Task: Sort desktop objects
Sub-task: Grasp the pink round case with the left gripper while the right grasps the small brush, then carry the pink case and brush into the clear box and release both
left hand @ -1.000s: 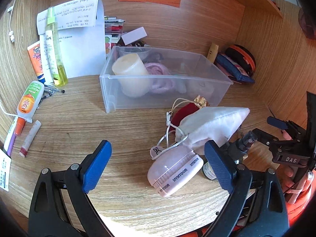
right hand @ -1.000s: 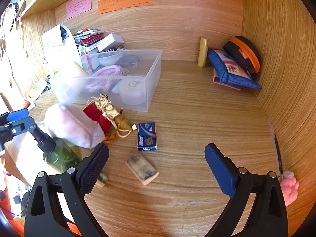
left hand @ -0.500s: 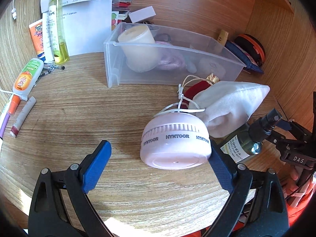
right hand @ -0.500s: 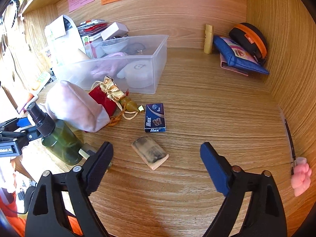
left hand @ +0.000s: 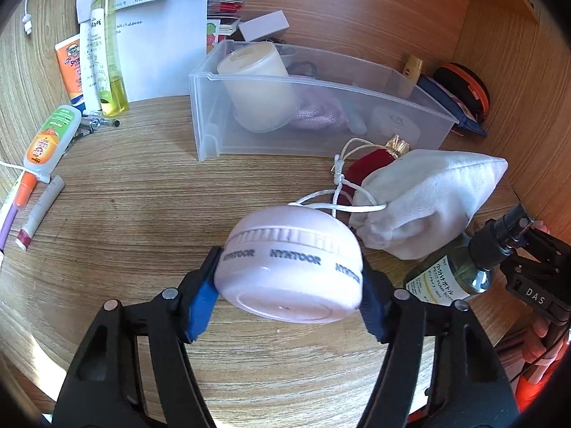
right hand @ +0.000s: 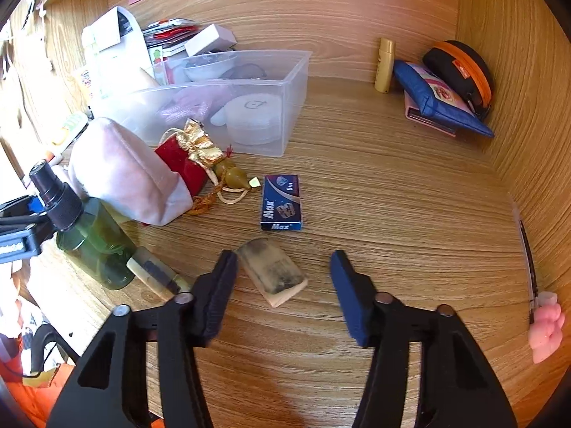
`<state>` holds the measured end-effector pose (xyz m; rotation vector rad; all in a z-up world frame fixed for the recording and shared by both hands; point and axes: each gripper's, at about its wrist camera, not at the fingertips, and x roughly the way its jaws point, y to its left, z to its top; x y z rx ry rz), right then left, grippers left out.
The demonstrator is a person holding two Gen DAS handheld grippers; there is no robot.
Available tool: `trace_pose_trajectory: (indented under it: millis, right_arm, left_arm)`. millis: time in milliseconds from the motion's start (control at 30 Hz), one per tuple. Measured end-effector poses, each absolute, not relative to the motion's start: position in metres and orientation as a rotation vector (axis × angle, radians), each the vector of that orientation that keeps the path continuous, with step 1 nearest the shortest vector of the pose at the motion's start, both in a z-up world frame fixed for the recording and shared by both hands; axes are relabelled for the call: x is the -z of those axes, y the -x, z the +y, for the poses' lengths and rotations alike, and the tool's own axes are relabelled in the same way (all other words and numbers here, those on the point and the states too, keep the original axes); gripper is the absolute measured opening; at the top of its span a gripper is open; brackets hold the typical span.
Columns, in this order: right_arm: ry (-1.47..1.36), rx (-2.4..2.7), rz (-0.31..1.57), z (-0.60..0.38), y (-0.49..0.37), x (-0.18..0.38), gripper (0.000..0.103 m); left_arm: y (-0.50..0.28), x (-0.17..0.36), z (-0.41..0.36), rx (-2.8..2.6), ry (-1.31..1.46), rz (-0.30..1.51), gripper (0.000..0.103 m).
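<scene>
My left gripper (left hand: 289, 294) is shut on a round pink HYNTOOR case (left hand: 291, 267), gripping its sides. A white drawstring pouch (left hand: 424, 196) and a red gold-topped pouch (left hand: 371, 158) lie just beyond it. A clear plastic bin (left hand: 321, 107) behind them holds a cream candle (left hand: 258, 85) and other items. My right gripper (right hand: 283, 278) is open, its jaws on either side of a dirty eraser (right hand: 273, 271) on the desk. A blue Max box (right hand: 282, 201) lies past the eraser.
A green spray bottle (right hand: 89, 235) stands left of the right gripper beside a small vial (right hand: 157, 273). Tubes, a yellow bottle (left hand: 107, 46) and papers sit at the left back. A blue wallet (right hand: 439, 103) and a black-orange case (right hand: 460, 71) lean in the right corner.
My left gripper has moved in and shut on the pink case. My right gripper has come down towards the eraser and its jaws have narrowed around it.
</scene>
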<state>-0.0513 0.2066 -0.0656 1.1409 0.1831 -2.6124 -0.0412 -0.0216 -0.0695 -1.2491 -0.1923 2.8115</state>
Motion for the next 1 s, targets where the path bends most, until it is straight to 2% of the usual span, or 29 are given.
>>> trace_pose_trajectory:
  millis: [33, 100, 567, 1000]
  right_arm:
    - [-1.141, 2.613, 0.187, 0.206, 0.051, 0.065, 0.025]
    - [-1.144, 2.602, 0.166, 0.207, 0.052, 0.064, 0.022]
    - [-1.047, 2.638, 0.026, 0.224, 0.058, 0.027, 0.022]
    - [-0.938, 2.641, 0.031, 0.212, 0.079, -0.011, 0.022]
  left_arm:
    - [0.041, 0.069, -0.023, -2.816, 1.252, -0.195, 0.064]
    - [0.039, 0.069, -0.027, -2.819, 1.246, -0.206, 0.064]
    - [0.031, 0.031, -0.049, -2.925, 1.097, -0.226, 0.064]
    - [0.058, -0.012, -0.048, -2.926, 0.937, -0.181, 0.064]
